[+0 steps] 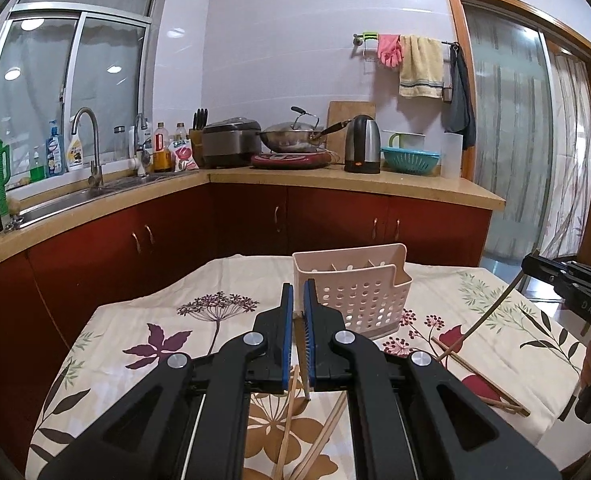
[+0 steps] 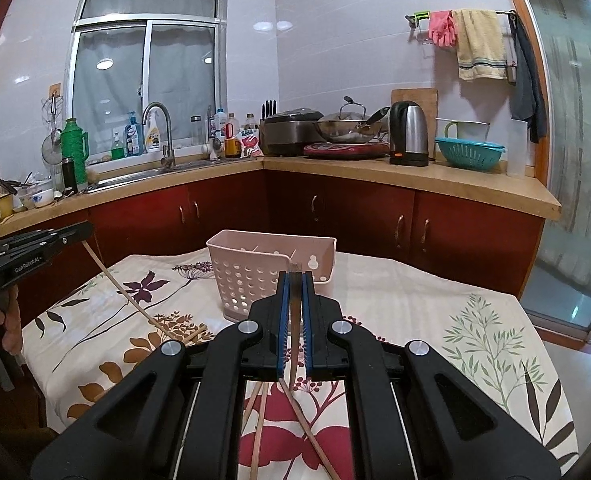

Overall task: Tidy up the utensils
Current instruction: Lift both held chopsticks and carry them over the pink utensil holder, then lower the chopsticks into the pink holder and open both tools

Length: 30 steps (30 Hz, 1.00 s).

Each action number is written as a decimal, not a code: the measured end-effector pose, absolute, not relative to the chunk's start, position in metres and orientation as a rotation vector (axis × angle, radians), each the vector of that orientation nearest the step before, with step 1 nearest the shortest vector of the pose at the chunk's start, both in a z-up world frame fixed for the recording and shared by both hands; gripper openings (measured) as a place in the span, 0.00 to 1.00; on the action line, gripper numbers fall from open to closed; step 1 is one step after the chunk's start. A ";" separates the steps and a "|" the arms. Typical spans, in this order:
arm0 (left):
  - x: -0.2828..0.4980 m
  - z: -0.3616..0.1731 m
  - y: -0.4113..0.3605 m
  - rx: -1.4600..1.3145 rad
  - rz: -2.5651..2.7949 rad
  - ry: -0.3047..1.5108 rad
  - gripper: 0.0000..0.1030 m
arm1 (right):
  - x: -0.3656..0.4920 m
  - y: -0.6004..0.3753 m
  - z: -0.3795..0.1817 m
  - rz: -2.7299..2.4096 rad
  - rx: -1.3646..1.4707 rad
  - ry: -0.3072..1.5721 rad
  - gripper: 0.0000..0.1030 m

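Observation:
A pink perforated utensil holder [image 1: 359, 292] [image 2: 263, 276] stands on the floral tablecloth at the table's far side. My left gripper [image 1: 298, 296] is shut on a chopstick [image 1: 304, 364] just left of the holder; in the right wrist view it shows at the left edge [image 2: 77, 232], with its chopstick [image 2: 123, 296] slanting down to the cloth. My right gripper [image 2: 294, 284] is shut on a chopstick [image 2: 294, 340] in front of the holder; in the left wrist view it shows at the right edge [image 1: 529, 266], with its chopstick [image 1: 483, 320] hanging down. Loose chopsticks [image 1: 479, 376] [image 2: 257, 428] lie on the cloth.
The table [image 1: 143, 332] has a floral cloth [image 2: 475, 340]. Behind it runs a counter with red cabinets [image 1: 255, 220], a sink [image 1: 75, 196], a wok [image 1: 291, 140], a kettle [image 1: 361, 144] and a teal colander [image 1: 410, 159]. A glass door [image 1: 535, 140] is at the right.

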<state>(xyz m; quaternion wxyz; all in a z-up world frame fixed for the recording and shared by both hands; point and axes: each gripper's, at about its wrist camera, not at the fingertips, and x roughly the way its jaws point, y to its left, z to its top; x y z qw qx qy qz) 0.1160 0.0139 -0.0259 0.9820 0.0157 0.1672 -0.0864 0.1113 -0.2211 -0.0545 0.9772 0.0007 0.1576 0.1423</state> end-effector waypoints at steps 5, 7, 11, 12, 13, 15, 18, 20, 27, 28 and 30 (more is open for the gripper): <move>0.115 -0.020 0.015 0.031 -0.179 0.322 0.06 | 0.110 -0.222 -0.052 0.288 0.006 0.311 0.06; 0.115 -0.017 0.016 0.019 -0.188 0.319 0.06 | 0.110 -0.223 -0.050 0.291 0.010 0.306 0.06; 0.114 -0.007 0.017 0.008 -0.202 0.308 0.06 | 0.109 -0.223 -0.043 0.293 0.014 0.291 0.06; 0.114 -0.004 0.017 0.007 -0.206 0.305 0.06 | 0.109 -0.223 -0.041 0.295 0.016 0.285 0.06; 0.114 -0.001 0.017 0.006 -0.211 0.300 0.06 | 0.109 -0.224 -0.038 0.298 0.018 0.280 0.06; 0.113 0.009 0.016 0.012 -0.219 0.282 0.06 | 0.109 -0.224 -0.032 0.302 0.024 0.266 0.06; 0.114 0.023 0.015 0.021 -0.228 0.254 0.06 | 0.111 -0.224 -0.021 0.306 0.025 0.233 0.06; 0.116 0.032 0.014 0.027 -0.232 0.235 0.06 | 0.112 -0.224 -0.015 0.312 0.027 0.215 0.06; 0.124 0.057 0.009 0.028 -0.267 0.187 0.06 | 0.122 -0.224 0.017 0.324 0.026 0.128 0.06; 0.125 0.061 0.009 0.030 -0.268 0.174 0.06 | 0.124 -0.225 0.021 0.323 0.025 0.115 0.06; 0.126 0.069 0.008 0.033 -0.272 0.153 0.06 | 0.128 -0.225 0.031 0.320 0.020 0.084 0.06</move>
